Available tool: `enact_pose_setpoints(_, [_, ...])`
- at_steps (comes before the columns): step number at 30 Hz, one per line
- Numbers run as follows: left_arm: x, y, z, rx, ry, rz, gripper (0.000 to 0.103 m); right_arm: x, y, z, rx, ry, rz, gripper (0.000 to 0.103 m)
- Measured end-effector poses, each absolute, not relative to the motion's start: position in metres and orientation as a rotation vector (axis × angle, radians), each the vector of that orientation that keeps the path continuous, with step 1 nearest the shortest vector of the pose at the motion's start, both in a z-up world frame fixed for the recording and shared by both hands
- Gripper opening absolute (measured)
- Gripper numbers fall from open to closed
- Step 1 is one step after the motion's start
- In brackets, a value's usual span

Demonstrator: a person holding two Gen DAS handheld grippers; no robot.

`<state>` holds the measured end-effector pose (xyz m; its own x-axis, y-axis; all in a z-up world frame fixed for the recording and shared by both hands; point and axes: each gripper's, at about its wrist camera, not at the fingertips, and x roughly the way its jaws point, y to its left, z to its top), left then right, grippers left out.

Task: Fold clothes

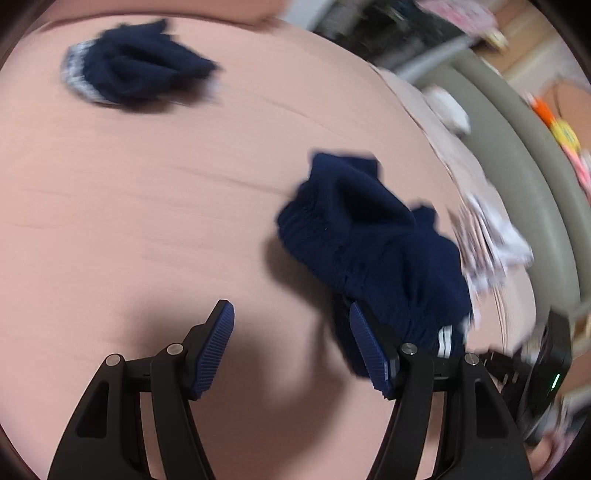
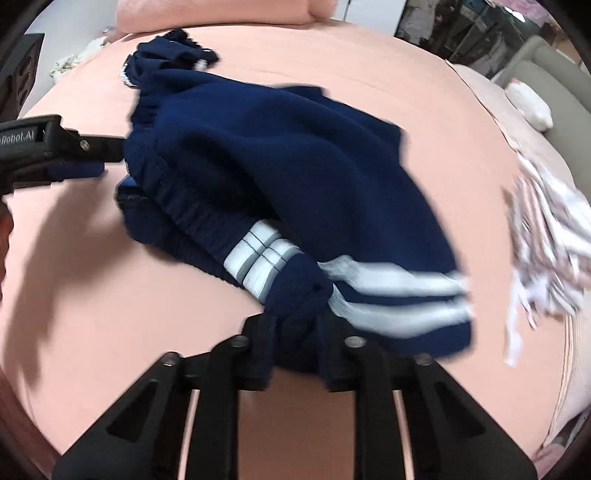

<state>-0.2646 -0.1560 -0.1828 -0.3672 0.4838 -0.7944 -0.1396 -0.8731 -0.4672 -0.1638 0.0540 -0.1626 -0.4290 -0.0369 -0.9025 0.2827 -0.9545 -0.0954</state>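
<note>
Navy shorts with white side stripes (image 2: 280, 184) hang bunched over the pink bed sheet (image 2: 110, 295). My right gripper (image 2: 295, 332) is shut on the shorts' striped edge near the waistband. The shorts also show in the left wrist view (image 1: 369, 240), to the right of my left gripper (image 1: 291, 325), which is open and empty above the sheet (image 1: 147, 203). The left gripper shows in the right wrist view (image 2: 66, 151) at the left, beside the waistband. A second navy garment with a white edge (image 1: 136, 66) lies crumpled at the far left of the bed.
A patterned white and pink garment (image 2: 546, 236) lies at the bed's right side. A pink pillow (image 2: 214, 14) is at the head. A grey sofa (image 1: 517, 155) with a white item (image 1: 448, 107) stands beyond the bed's right edge.
</note>
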Motion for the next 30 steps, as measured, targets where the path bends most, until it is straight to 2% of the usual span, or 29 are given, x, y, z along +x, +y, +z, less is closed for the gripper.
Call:
enact_pose_setpoints(1, [-0.257,-0.145,-0.184,-1.488,-0.404,2.239,0.067,-0.156,0.072,-0.158,1.547,0.300,-2.484,0.015])
enact_pose_setpoints(3, [-0.241,-0.122,-0.184,-1.489,-0.251,2.231,0.067,-0.142,0.101,-0.151,1.543,0.327,-2.556,0.010])
enact_pose_setpoints(5, [-0.226,-0.111,-0.178,-1.448,-0.125,2.336,0.067,-0.133,0.134,-0.147,1.583,0.341,-2.636,0.010])
enact_pose_setpoints(8, [-0.226,-0.112,-0.171,-1.413,-0.166,2.393,0.067,-0.123,0.175,-0.138,1.604,0.128,-2.612,0.012])
enact_pose_setpoints(9, [-0.227,-0.112,-0.168,-1.401,-0.179,2.412,0.067,-0.118,0.188,-0.133,1.597,0.046,-2.586,0.023])
enact_pose_setpoints(10, [-0.227,-0.112,-0.165,-1.390,-0.194,2.430,0.067,-0.116,0.182,-0.128,1.555,-0.012,-2.546,0.040])
enact_pose_setpoints(12, [-0.230,-0.104,-0.169,-1.386,-0.288,2.398,0.067,-0.117,0.161,-0.122,1.462,-0.033,-2.478,0.046])
enact_pose_setpoints(14, [-0.235,-0.090,-0.177,-1.416,-0.400,2.298,0.064,-0.124,0.130,-0.123,1.385,0.034,-2.434,0.056])
enact_pose_setpoints(15, [-0.233,-0.082,-0.183,-1.439,-0.438,2.252,0.059,-0.136,0.120,-0.131,1.365,0.068,-2.437,0.058])
enact_pose_setpoints(16, [-0.231,-0.074,-0.189,-1.461,-0.475,2.207,0.050,-0.144,0.111,-0.141,1.367,0.108,-2.440,0.058])
enact_pose_setpoints(18, [-0.224,-0.066,-0.189,-1.477,-0.429,2.265,0.037,-0.159,0.097,-0.155,1.389,0.168,-2.436,0.058])
enact_pose_setpoints(19, [-0.219,-0.064,-0.187,-1.479,-0.399,2.308,0.028,-0.170,0.095,-0.163,1.416,0.174,-2.411,0.052])
enact_pose_setpoints(21, [-0.211,-0.067,-0.184,-1.505,-0.441,2.293,0.024,-0.179,0.092,-0.171,1.433,0.170,-2.385,0.029])
enact_pose_setpoints(24, [-0.193,-0.072,-0.174,-1.504,-0.454,2.239,0.025,-0.170,0.097,-0.162,1.408,0.165,-2.457,0.018])
enact_pose_setpoints(26, [-0.181,-0.072,-0.166,-1.500,-0.422,2.241,0.026,-0.165,0.122,-0.159,1.402,0.129,-2.529,0.016])
enact_pose_setpoints(27, [-0.176,-0.071,-0.161,-1.500,-0.394,2.261,0.032,-0.160,0.133,-0.156,1.399,0.123,-2.569,0.016])
enact_pose_setpoints(28, [-0.171,-0.069,-0.157,-1.489,-0.356,2.310,0.043,-0.153,0.147,-0.151,1.396,0.119,-2.608,0.016])
enact_pose_setpoints(30, [-0.164,-0.063,-0.149,-1.465,-0.256,2.427,0.045,-0.139,0.177,-0.144,1.396,0.107,-2.680,0.016])
